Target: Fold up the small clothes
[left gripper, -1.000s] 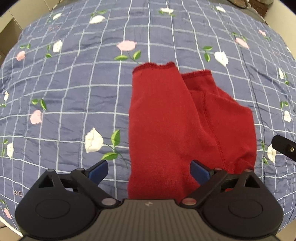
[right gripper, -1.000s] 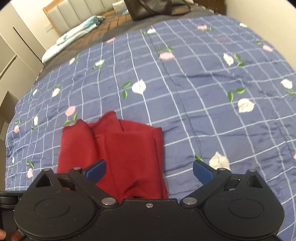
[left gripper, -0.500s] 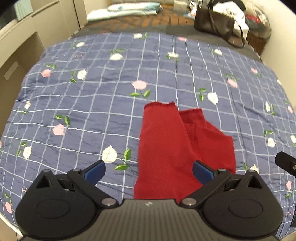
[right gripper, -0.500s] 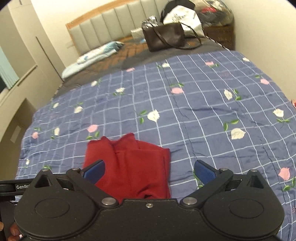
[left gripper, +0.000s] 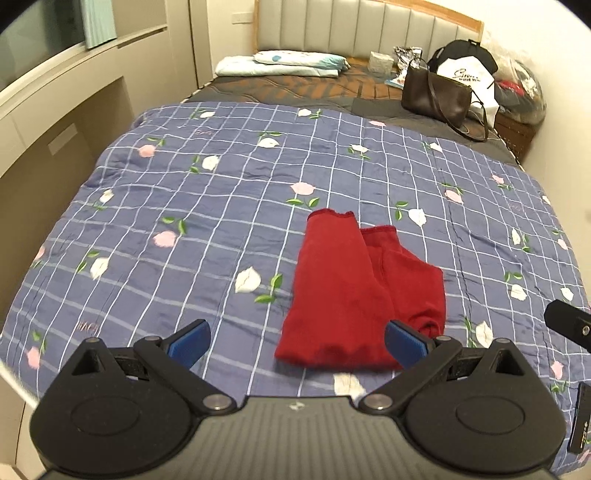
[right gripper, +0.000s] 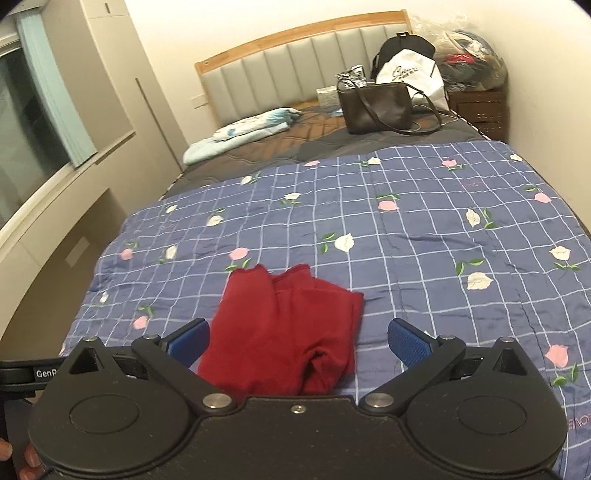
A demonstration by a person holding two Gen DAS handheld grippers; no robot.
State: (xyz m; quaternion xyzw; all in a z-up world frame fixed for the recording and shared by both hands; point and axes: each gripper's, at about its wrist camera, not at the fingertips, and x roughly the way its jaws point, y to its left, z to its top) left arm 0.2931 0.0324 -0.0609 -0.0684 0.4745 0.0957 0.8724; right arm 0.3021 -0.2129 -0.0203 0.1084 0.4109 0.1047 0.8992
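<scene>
At the far left, beige cabinets (left gripper: 55,140) and a window with a pale curtain (right gripper: 55,107) ran along the side of the bed. The left gripper (left gripper: 295,341) hovered above the near edge of the blue floral quilt (left gripper: 184,206), its blue-padded jaws spread wide and holding nothing. Between those jaws in the left wrist view, a little toward the right pad, lay the red garment (left gripper: 354,291), folded into a compact shape flat on the quilt, with two cuffed ends pointing toward the headboard (left gripper: 369,29) and a bunched fold at its near right corner. No gripper touched it.

In the right wrist view the red garment (right gripper: 284,328) sat in the lower middle of the quilt (right gripper: 424,229), nearer the left pad, its near edge hidden behind the tool body. The right gripper (right gripper: 299,343) also stood with its jaws fully apart and empty, held above the quilt. Fingertips of a hand (right gripper: 22,458) showed at the lower left corner of that view.

Beyond the quilt, folded light-blue bedding (right gripper: 243,133) lay on the bare mattress at the left. To the right stood a dark brown handbag (left gripper: 436,96), a white bag (right gripper: 406,74) and a clear sack of clothes (right gripper: 469,62) on a dark nightstand (right gripper: 480,107) against the wall.
</scene>
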